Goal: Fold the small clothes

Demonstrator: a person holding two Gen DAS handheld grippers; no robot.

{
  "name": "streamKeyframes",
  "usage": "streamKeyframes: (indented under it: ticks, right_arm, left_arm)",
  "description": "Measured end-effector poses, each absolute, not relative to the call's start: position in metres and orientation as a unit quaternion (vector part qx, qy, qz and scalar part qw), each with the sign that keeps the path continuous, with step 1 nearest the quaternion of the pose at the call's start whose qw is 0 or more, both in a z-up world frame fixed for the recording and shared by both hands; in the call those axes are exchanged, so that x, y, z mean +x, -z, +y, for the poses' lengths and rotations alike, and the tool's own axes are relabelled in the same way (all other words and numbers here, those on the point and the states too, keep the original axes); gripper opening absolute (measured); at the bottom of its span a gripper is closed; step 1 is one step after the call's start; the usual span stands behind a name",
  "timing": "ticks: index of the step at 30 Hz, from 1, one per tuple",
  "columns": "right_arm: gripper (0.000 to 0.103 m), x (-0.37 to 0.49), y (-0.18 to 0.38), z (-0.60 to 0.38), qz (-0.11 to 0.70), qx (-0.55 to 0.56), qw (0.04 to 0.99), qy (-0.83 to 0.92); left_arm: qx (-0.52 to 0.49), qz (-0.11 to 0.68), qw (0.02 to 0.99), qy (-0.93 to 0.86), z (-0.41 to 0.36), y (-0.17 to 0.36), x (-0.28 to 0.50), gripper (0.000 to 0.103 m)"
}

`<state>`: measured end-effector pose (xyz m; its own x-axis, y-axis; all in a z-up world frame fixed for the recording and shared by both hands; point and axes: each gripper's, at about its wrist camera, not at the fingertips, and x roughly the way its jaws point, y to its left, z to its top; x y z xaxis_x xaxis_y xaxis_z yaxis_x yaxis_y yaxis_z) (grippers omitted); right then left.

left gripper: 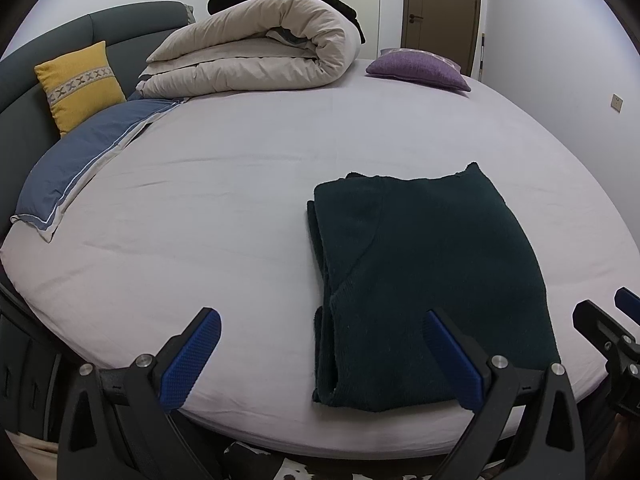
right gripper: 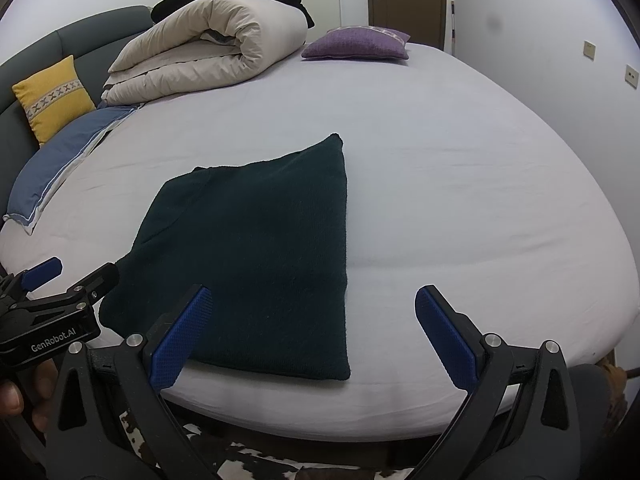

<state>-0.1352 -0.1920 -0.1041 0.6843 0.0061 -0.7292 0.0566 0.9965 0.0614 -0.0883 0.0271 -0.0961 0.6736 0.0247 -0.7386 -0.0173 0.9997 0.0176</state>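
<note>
At six o'clock in both wrist views, just over the near edge of the bed (left gripper: pixel 240 208): left gripper (left gripper: pixel 324 360) and right gripper (right gripper: pixel 312 332), each with blue pads spread wide and nothing between them. Held low and pulled back to the mattress rim, probably to leave the cloth undisturbed while the fold is judged. Left gripper's right-hand finger (left gripper: pixel 452 360) overlapping the near hem in view; contact with the knit impossible to confirm. Other tool visible at three o'clock in the left view, at nine o'clock in the right view, so both flank the garment's near end.

Just beyond the pads, dark green sweater (right gripper: pixel 256 248) flat on the sheet, already doubled into a long panel, stacked edges showing along its left side in the left view. Laid close to the near edge, likely for easy reach. Judged well along: perhaps one crosswise fold left, near hem carried toward twelve o'clock.

Farther, at nine to ten o'clock, blue pillow (left gripper: pixel 80 160) and yellow cushion (left gripper: pixel 80 84) against the headboard. At twelve o'clock, rolled duvet (left gripper: pixel 256 48); at one o'clock, purple cushion (left gripper: pixel 420 68), all well apart from the work.
</note>
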Motion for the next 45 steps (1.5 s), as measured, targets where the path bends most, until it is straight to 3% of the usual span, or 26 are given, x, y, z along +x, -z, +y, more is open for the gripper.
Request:
streamKeyframes:
  ticks: [45]
  right_arm:
    - [0.103, -0.1325, 0.1059, -0.1828, 0.397, 0.042, 0.917, 0.016]
  left_arm:
    - [0.005, 0.406, 0.914, -0.010, 0.0291, 0.0999, -0.0893, 0.103]
